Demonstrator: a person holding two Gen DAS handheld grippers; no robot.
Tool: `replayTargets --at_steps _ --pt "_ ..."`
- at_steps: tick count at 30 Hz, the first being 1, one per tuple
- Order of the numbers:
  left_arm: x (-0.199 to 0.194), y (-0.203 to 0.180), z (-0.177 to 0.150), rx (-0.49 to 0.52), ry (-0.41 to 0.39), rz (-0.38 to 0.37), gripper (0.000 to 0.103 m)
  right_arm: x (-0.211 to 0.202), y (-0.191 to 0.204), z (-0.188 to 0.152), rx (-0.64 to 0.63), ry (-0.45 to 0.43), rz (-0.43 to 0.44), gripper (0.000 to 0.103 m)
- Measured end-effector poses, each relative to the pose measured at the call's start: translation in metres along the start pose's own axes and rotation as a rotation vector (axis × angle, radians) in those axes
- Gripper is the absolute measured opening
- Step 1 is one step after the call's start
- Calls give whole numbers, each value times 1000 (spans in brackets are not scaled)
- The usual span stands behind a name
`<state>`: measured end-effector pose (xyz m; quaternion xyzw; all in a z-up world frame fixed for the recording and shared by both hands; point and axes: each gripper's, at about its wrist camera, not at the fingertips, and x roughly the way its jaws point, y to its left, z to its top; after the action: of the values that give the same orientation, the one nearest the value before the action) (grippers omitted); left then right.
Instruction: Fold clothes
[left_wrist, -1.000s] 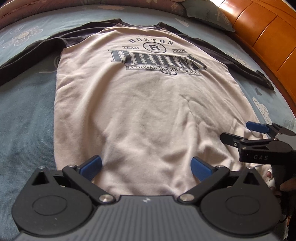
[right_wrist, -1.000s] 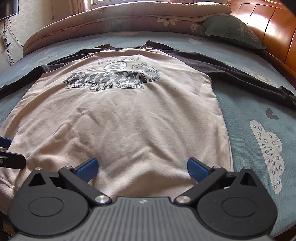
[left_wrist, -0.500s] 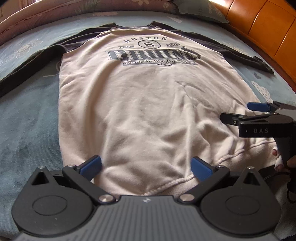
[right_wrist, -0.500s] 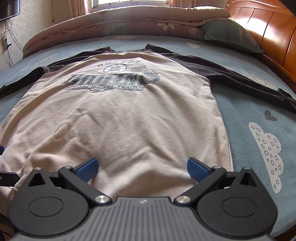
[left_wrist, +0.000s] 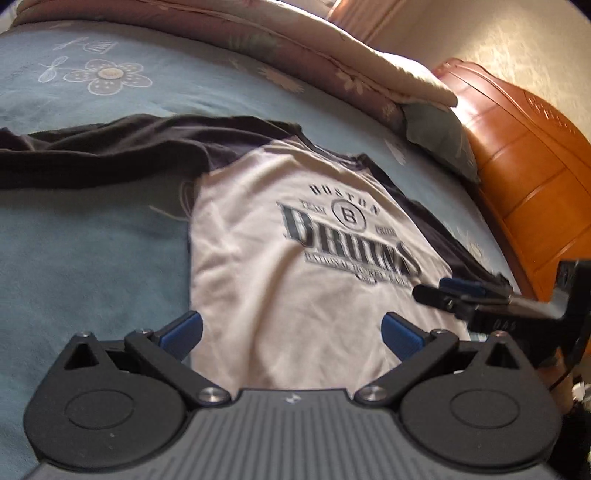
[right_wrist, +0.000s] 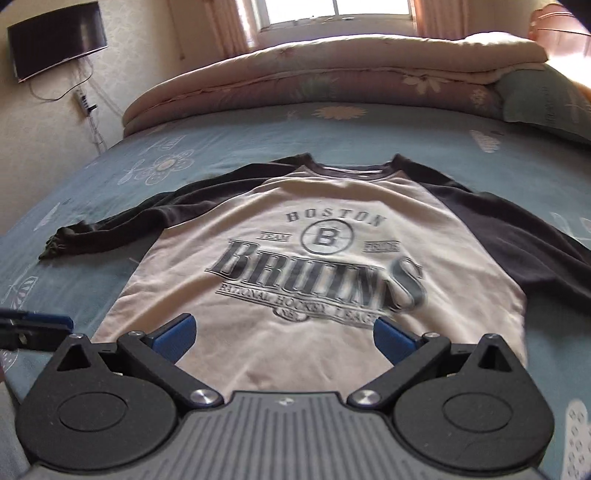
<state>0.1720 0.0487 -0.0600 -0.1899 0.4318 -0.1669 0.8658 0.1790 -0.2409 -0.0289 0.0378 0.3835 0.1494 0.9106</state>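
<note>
With both claws hovering over the lower half of the shirt, status as follows:
Shirt (right_wrist: 325, 295): flat on the bed (right_wrist: 258, 147), front up, cream body, dark sleeves spread to both sides, "Boston Bruins" print readable.
Left claw (left_wrist: 291, 326): wide, blue pads apart, nothing between them, above the shirt's left edge.
Right claw (right_wrist: 282, 332): wide, nothing gripped, over the shirt's middle, below the print.
Cross view: right claw (left_wrist: 454, 291) shows at the right edge of the left camera; left claw tip shows at the left edge of the right camera.
Background: folded quilt (right_wrist: 332, 74) and pillow (right_wrist: 543, 99) at the bed's far end, wooden headboard (left_wrist: 524, 177) to the right.
</note>
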Motion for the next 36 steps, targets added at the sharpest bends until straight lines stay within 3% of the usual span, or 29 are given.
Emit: replayTargets --at_steps 5,9,11,16,20,25,29,31,34,36 --pt "25 14 36 -56 -3 -52 102 51 2 -16 50 134 63 103" --pt "70 9 32 -75 74 -146 102 53 18 -25 -57 126 -21 103" --pt "87 13 22 -79 115 -128 101 54 20 -26 -72 126 -38 103" --pt "78 33 19 -122 85 -201 101 56 19 -22 -70 133 -52 103" --pt "52 43 46 -67 34 -144 99 57 20 -23 -81 133 -55 103" --pt "24 78 109 10 -59 -14 99 59 25 -25 -118 138 -78 103" --pt "20 124 147 -72 -99 68 95 62 25 -24 -118 131 -83 103" --pt "21 142 148 -138 -101 64 91 63 24 -24 -116 122 -85 103" --pt "23 159 144 -171 -115 88 83 64 25 -24 -128 115 -92 103" --pt "22 170 147 -190 -134 106 82 65 26 -26 -139 109 -98 103"
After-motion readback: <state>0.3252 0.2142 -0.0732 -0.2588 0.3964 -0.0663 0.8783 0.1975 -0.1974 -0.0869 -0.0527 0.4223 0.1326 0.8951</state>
